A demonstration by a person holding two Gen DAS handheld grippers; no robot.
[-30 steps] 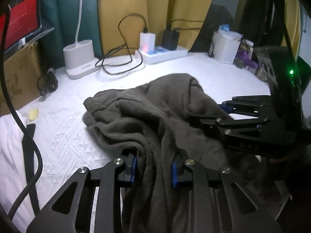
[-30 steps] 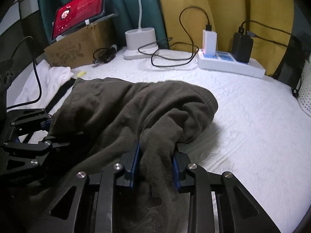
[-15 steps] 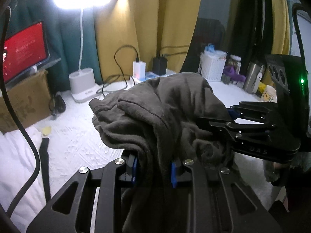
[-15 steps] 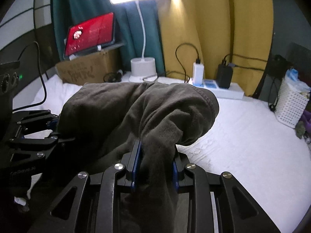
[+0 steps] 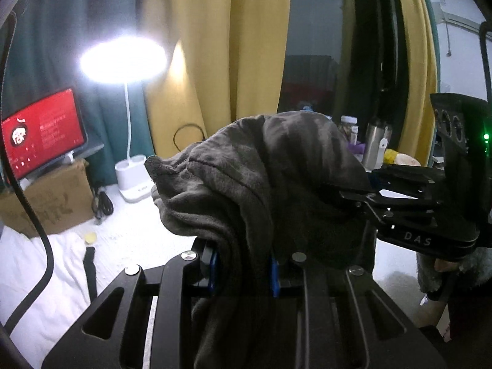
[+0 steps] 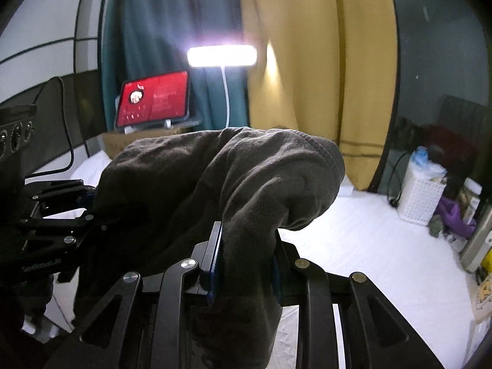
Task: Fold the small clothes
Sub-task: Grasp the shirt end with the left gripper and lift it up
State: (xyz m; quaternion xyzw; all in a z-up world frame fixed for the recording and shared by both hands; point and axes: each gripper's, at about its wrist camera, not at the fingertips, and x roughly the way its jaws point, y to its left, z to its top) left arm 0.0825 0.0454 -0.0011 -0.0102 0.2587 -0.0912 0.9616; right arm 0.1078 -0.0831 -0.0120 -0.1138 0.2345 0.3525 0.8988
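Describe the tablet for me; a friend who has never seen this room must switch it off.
Start at the teal curtain behind the white bed, left of the lit white desk lamp. On the brown cardboard box below it leans a flat tablet with a glowing red screen. Nothing else there shines red.

Open white bed surface [image 6: 369, 246] ahead-right; lamp [image 5: 132, 181], cardboard box [image 5: 46, 203] and white basket [image 6: 419, 196] along the edges.
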